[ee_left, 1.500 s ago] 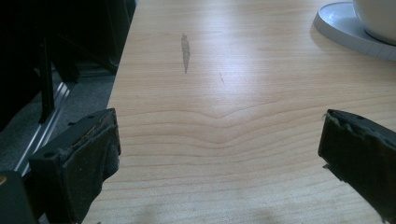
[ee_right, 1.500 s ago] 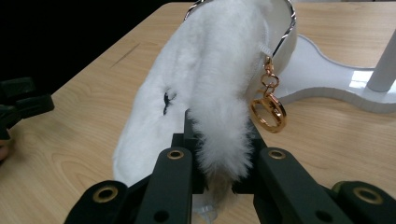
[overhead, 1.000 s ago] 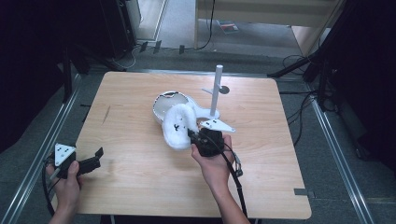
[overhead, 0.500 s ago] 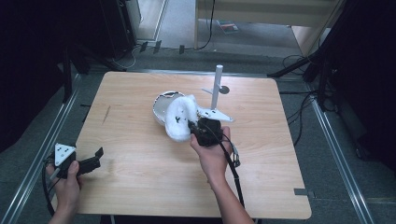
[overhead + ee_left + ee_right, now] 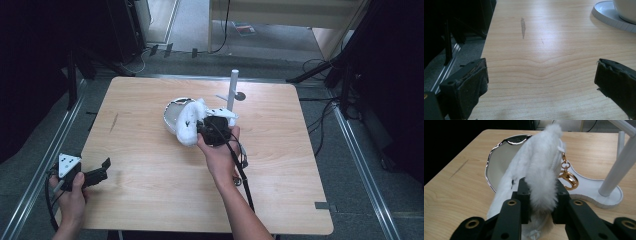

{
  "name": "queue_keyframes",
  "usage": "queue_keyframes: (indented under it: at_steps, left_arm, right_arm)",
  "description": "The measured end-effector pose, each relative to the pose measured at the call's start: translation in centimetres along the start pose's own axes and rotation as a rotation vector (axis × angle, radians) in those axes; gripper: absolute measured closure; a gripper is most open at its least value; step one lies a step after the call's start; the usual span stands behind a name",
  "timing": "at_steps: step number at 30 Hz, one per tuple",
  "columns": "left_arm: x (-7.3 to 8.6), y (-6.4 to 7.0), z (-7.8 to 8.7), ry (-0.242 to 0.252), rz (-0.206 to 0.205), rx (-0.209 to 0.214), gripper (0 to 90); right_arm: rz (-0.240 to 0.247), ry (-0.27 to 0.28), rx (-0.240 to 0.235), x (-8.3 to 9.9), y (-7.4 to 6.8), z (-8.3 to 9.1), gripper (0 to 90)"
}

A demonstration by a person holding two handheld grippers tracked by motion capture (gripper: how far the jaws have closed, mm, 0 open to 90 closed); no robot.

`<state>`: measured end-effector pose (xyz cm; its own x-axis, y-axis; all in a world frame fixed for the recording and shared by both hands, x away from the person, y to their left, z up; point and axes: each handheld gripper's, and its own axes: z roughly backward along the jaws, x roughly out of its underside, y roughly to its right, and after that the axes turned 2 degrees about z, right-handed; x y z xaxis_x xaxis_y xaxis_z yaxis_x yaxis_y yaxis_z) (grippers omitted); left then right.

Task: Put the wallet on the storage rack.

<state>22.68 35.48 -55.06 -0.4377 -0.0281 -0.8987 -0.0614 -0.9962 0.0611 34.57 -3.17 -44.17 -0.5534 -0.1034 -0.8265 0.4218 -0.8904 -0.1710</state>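
Observation:
A white fluffy pouch (image 5: 189, 122) with a gold clasp (image 5: 568, 179) is pinched upright in my right gripper (image 5: 200, 129), which is shut on its lower part (image 5: 540, 192). The pouch stands at the near rim of a white, silver-edged bowl (image 5: 173, 113) at mid-table. Just right of it is a white stand (image 5: 232, 89) with an upright post (image 5: 617, 168) on a flat base (image 5: 591, 191). My left gripper (image 5: 101, 169) is held at the table's near left corner, open, with bare wood between its pads (image 5: 541, 77).
The wooden table (image 5: 150, 200) has a dark scratch (image 5: 523, 26) on its left side. A white dish edge (image 5: 609, 15) shows at the top right of the left gripper view. Metal rails and cables run along the floor around the table.
My right gripper has carried the fluffy pouch a little away from the person, toward the stand's post. The left gripper has stayed put.

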Motion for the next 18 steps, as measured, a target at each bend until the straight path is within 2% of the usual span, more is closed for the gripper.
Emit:
queue_keyframes:
  at_steps: [3,5,10,11,12,14,18]
  left_arm:
    - [0.0,0.0,0.0,-0.001,-0.001,-0.001,0.0]
    - [0.0,0.0,0.0,-0.002,-0.001,-0.001,0.0]
    - [0.0,0.0,0.0,-0.003,0.000,-0.002,0.0]
    - [0.0,0.0,0.0,-0.003,0.000,-0.002,0.0]
    - [0.0,0.0,0.0,-0.003,0.000,-0.002,0.0]
    - [0.0,0.0,0.0,-0.004,0.000,-0.003,0.0]
    - [0.0,0.0,0.0,-0.003,0.001,-0.003,0.0]
  right_arm:
    - [0.004,0.006,0.008,0.0,-0.2,-0.3,71.7]
    - [-0.001,0.028,0.024,-0.2,-0.2,-0.7,68.0]
    - [0.008,0.047,0.051,-0.4,-0.4,-1.2,67.2]
    - [0.041,0.059,0.069,-0.6,-0.8,-1.5,69.5]
    - [0.041,0.059,0.069,-0.6,-0.8,-1.5,69.5]
    - [0.075,0.063,0.096,-0.9,-1.2,-2.0,73.6]
    - [0.084,0.039,0.105,-1.2,-1.3,-2.5,77.5]
